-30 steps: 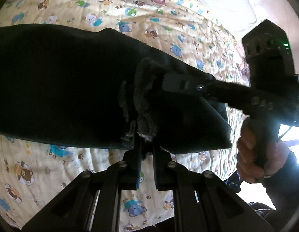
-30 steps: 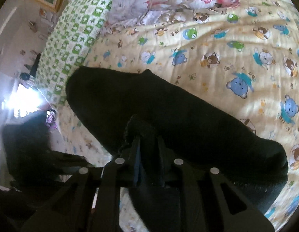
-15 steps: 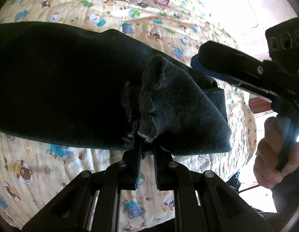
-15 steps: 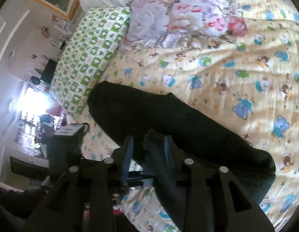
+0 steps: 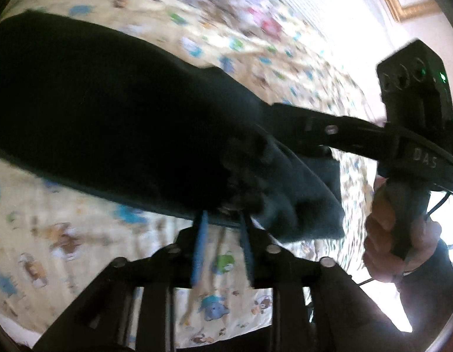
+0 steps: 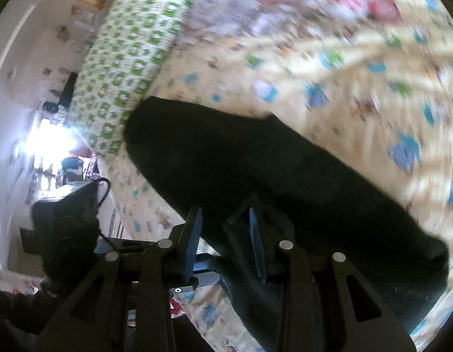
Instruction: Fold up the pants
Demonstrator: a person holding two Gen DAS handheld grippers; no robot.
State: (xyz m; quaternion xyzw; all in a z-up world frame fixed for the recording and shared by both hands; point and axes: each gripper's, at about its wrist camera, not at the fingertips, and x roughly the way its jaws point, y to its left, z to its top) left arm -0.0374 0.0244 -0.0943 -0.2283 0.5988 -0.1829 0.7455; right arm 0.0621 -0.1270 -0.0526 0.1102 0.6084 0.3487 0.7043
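Letting go: left gripper (image 5: 223,220) jaws just parted off the pants (image 5: 109,117) edge, right gripper (image 6: 225,228) open too, so the fold rests on the bedspread (image 5: 65,234).

The pants (image 5: 115,123) are seen as a dark, nearly black, soft-napped bundle, folded over lengthwise and laid across a yellow cartoon-print bedspread (image 5: 65,240). In the left wrist view they run from the left edge to centre-right, w/ a bunched, doubled-over end at lower right. In the right wrist view they stretch diagonally from centre-left to lower right; finer creases possibly lost to blur.
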